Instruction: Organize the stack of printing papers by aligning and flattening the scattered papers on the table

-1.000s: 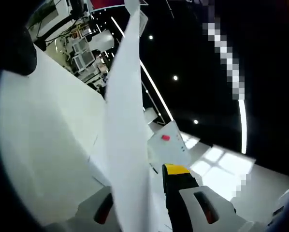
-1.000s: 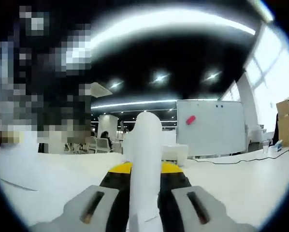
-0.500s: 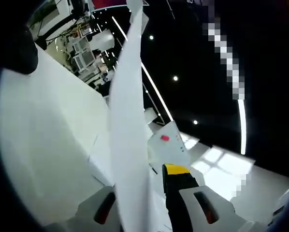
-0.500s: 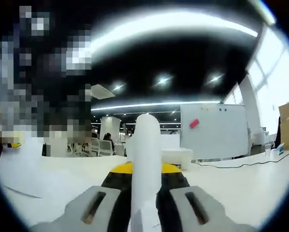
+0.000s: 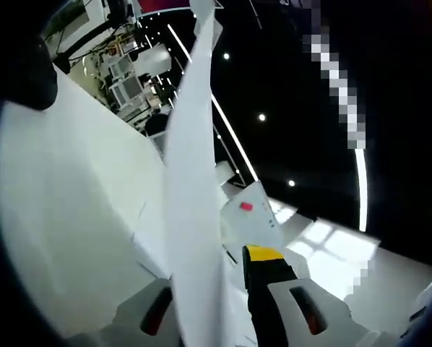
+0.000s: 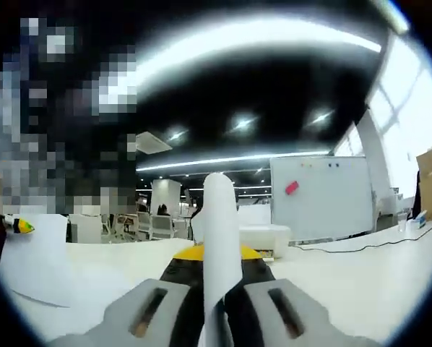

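Observation:
In the left gripper view, a stack of white printing papers (image 5: 191, 217) stands edge-on and runs from the bottom to the top of the picture. My left gripper (image 5: 205, 296) is shut on its lower end, yellow-tipped fingers (image 5: 263, 256) pressed to its side. In the right gripper view, my right gripper (image 6: 217, 271) is shut on an edge-on stack of papers (image 6: 219, 217) that rises between its jaws. At the far left, a flat white sheet (image 6: 35, 256) hangs beside a yellow-tipped object (image 6: 19, 226); I cannot tell what holds it.
A white table (image 6: 346, 278) spreads below the right gripper. Behind it stand a whiteboard (image 6: 321, 195) with a red magnet, a white box (image 6: 263, 237), and cardboard boxes (image 6: 427, 173) at the right. Shelves of equipment (image 5: 122, 79) and a broad white surface (image 5: 71, 217) lie left of the left gripper's papers.
The right gripper view has shifted a little, bringing more of the flat sheet at the left into sight. The left gripper and its papers have hardly moved.

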`<state>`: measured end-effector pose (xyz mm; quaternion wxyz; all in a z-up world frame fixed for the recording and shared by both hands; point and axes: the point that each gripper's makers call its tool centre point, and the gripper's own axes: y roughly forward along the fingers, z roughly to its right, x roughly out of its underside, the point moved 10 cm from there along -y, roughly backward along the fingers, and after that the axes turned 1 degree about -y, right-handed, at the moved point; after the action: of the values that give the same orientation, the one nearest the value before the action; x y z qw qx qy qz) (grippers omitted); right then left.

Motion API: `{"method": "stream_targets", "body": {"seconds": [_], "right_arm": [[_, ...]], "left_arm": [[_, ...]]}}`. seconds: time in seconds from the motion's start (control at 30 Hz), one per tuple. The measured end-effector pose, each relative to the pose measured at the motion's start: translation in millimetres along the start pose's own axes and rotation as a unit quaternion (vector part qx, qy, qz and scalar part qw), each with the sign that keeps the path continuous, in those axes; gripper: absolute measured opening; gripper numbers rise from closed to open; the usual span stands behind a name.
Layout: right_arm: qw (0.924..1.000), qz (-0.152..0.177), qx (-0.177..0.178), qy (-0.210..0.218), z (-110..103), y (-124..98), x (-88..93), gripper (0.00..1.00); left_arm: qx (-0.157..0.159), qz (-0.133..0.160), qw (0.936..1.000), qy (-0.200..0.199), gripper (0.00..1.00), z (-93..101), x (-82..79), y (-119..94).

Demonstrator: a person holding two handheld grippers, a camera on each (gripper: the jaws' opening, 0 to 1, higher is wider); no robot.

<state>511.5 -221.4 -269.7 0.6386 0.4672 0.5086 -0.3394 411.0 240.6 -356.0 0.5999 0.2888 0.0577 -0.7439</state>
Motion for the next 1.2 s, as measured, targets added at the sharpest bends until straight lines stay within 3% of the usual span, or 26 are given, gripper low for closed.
{"method": "stream_targets", "body": {"seconds": [0.7, 1.2], "right_arm": [[0.9995, 0.026, -0.016, 0.012, -3.0, 8.3, -13.8, 0.00], [0.9979, 0.035, -0.047, 0.028, -31.1, 13.3, -23.9, 0.00]], "left_arm": [[0.004, -0.002, 1.0000, -0.004, 0.16, 0.5, 1.4, -0.5], [0.007, -0.002, 0.9999, -0.008, 0.17, -1.3, 0.1, 0.3]]}}
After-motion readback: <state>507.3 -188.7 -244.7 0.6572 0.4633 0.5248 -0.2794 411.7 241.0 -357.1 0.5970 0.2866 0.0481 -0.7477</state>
